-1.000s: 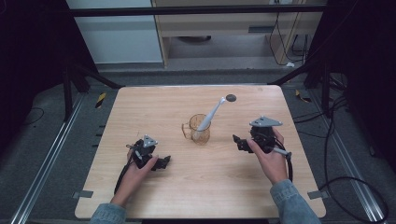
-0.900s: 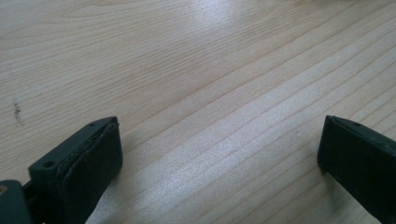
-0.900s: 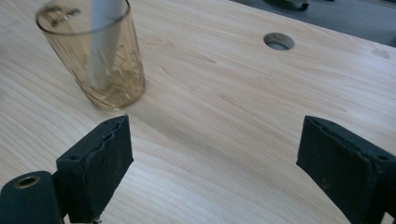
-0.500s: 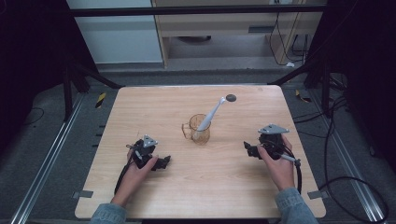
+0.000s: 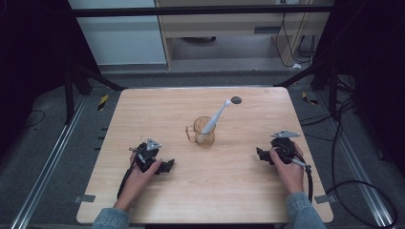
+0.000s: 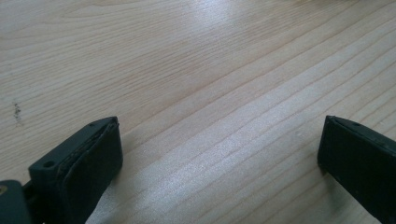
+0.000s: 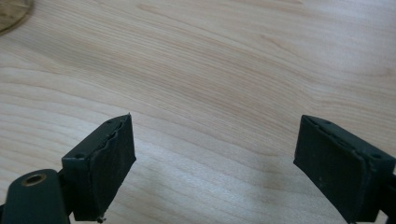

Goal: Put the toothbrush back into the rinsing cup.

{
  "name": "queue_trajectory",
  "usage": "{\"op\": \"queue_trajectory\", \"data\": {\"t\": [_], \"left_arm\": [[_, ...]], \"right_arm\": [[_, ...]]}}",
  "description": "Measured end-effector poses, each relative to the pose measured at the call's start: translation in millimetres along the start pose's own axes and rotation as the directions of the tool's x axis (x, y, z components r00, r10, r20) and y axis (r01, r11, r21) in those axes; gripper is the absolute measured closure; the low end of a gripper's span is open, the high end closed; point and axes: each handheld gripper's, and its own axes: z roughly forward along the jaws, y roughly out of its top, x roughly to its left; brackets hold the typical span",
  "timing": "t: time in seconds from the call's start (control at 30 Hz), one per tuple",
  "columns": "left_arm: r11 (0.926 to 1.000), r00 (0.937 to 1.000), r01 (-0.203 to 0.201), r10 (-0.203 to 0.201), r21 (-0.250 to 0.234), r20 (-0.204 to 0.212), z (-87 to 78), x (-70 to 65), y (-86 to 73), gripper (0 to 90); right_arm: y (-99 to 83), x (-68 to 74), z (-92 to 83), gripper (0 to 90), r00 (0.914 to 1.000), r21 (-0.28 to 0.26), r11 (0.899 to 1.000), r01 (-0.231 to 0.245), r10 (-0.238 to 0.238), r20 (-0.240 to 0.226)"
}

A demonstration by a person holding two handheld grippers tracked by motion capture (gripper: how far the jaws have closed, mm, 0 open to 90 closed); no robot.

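A clear glass mug (image 5: 202, 135) stands in the middle of the wooden table (image 5: 219, 191). A white and grey toothbrush (image 5: 218, 116) leans in it, head up and to the right. My left gripper (image 5: 168, 166) lies low on the table at the near left, and its jaws (image 6: 219, 135) are open over bare wood. My right gripper (image 5: 259, 155) is low at the right of the mug, some way from it. It is open (image 7: 215, 135) with nothing between the pads. The mug's base (image 7: 11, 14) shows at the top left corner of the right gripper view.
A small dark round disc (image 5: 236, 99) lies on the table behind the mug. Black cables trail from both grippers toward the near edge. Metal frame bars and floor cables surround the table.
My right gripper has sunk toward the table and drifted to the right and nearer the front edge. The left gripper, mug and toothbrush have stayed where they were.
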Motion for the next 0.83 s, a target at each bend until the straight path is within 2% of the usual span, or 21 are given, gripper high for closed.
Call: {"op": "queue_trajectory", "data": {"t": [0.37, 0.53, 0.57, 0.73, 0.83], "left_arm": [[1.0, 1.0, 0.002, -0.002, 0.001, 0.001, 0.0, -0.1, 0.0, 0.0], [1.0, 1.0, 0.002, -0.002, 0.001, 0.001, -0.1, -0.2, 0.0, 0.0], [1.0, 1.0, 0.002, -0.002, 0.001, 0.001, 0.0, -0.2, -0.1, 0.0], [1.0, 1.0, 0.002, -0.002, 0.001, 0.001, -0.1, -0.1, -0.1, 0.0], [1.0, 1.0, 0.0, 0.0, 0.0, 0.0, 0.0, 0.1, 0.1, 0.0]], "right_arm": [[-5.9, -14.2, 15.1, 9.7, 0.9945, 0.028, 0.995, -0.095, 0.094, 0.046], [-7.5, -14.3, 18.0, 8.0, 0.9916, 0.01, 0.995, -0.095, 0.094, 0.089], [-8.6, -13.8, 19.4, 6.0, 0.9919, 0.003, 0.997, -0.079, 0.079, 0.1], [-7.7, -11.0, 21.2, 3.5, 0.9892, 0.004, 0.995, -0.098, 0.097, 0.11], [-7.0, -11.6, 22.4, 0.2, 0.9829, 0.013, 0.992, -0.129, 0.126, 0.134]]}}
